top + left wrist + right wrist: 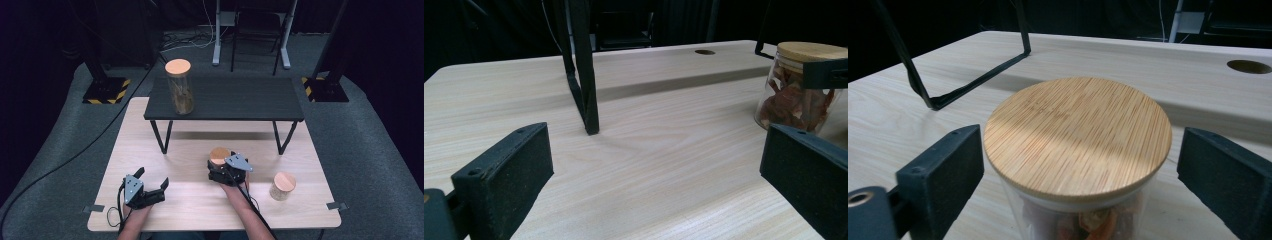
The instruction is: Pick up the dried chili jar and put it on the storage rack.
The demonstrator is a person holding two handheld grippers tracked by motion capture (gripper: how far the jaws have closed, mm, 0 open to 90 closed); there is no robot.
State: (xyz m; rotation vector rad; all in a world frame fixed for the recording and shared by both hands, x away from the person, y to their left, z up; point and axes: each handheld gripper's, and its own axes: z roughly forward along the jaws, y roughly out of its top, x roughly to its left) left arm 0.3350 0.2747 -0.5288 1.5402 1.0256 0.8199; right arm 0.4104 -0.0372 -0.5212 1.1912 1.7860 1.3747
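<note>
Glass jar (1075,210) with bamboo lid (1077,135), mid-table before the black shelf (225,97), sits untouched between the right gripper (1078,170)'s parted jaws: rigid, smooth, breakable; grip the glass wall below the lid.

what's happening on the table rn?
A person works two handheld claws. The right claw straddles a bamboo-lidded jar of dried reddish pieces, jaws either side of the lid but not yet touching. The left claw sits open, nothing between its jaws. A small jar stands to the right, a tall jar on the black shelf.
</note>
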